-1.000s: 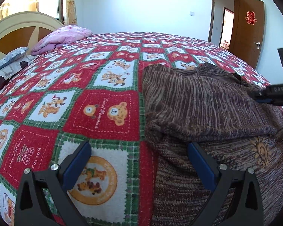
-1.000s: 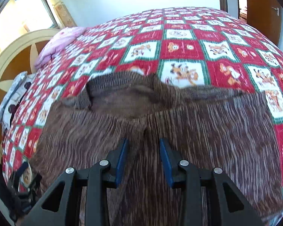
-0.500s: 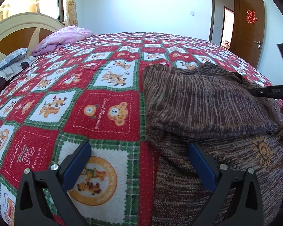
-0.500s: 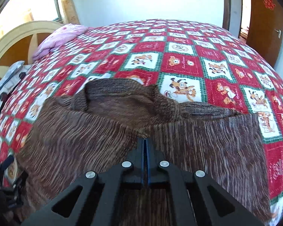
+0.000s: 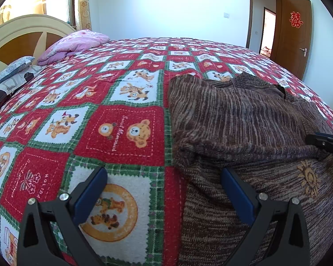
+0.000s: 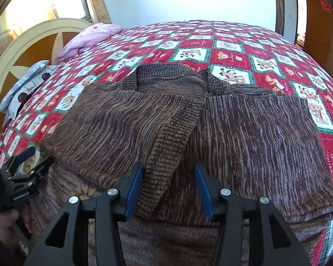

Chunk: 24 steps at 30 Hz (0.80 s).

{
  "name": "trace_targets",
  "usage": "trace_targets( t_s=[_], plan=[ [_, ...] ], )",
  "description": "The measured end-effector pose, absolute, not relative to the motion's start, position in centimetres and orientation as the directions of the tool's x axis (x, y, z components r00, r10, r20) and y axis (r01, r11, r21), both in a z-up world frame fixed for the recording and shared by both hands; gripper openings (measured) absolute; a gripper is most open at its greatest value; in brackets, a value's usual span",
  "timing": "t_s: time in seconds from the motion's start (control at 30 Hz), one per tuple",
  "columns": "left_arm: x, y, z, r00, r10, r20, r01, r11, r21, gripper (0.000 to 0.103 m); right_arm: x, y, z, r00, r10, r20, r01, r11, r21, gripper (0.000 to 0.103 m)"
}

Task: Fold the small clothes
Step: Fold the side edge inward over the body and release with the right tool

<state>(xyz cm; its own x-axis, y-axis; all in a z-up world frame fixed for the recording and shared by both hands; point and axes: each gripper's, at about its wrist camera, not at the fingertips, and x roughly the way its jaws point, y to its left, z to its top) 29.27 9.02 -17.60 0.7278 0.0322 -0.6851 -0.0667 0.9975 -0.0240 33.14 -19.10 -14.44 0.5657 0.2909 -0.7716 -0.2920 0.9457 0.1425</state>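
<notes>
L to R. L gripper (image 5: 164, 188) is held spread wide and empty at 6 o'clock of its view; one pad is seen over the Christmas quilt (image 5: 77, 119), the other over the L edge of the brown knit sweater (image 5: 233, 119). No shift from a sec ago is noted there.

Sweater lies flat on the quilt, collar (image 6: 179, 77) toward 12 o'clock, both sleeves laid inward across the chest, ribbed cuff (image 6: 166, 155) on a diagonal at centre. A sun motif (image 5: 308, 177) is shown on the lower body at 4 o'clock in the L view.

R gripper (image 6: 168, 186): half a sec ago its pads were pressed together; they have just been opened and are now parted partway, astride the cuff end w/o pinching it. Cuff is thus judged released, sleeve fold taken as set down. Sleeves-in step looks done; bottom-to-collar fold is judged to remain. R gripper's tip is glimpsed at 3 o'clock in the L view.
</notes>
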Motion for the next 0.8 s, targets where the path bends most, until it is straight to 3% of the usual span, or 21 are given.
trace_targets(
  t_s=[0.5,0.8],
  plan=[
    [28.1,8.7,-16.7,0.684,0.062,-0.727,-0.113,0.993,-0.021,0.103,29.7,-22.1,-13.5,0.591,0.314,-0.743,-0.23,0.949,0.218,0.052],
    [26.2,8.3,-16.2,0.691,0.037,-0.722,-0.101,0.994,-0.045,0.103,27.5,-22.8,-14.4,0.607,0.264,-0.75,-0.211,0.963,0.168,0.054]
  ],
)
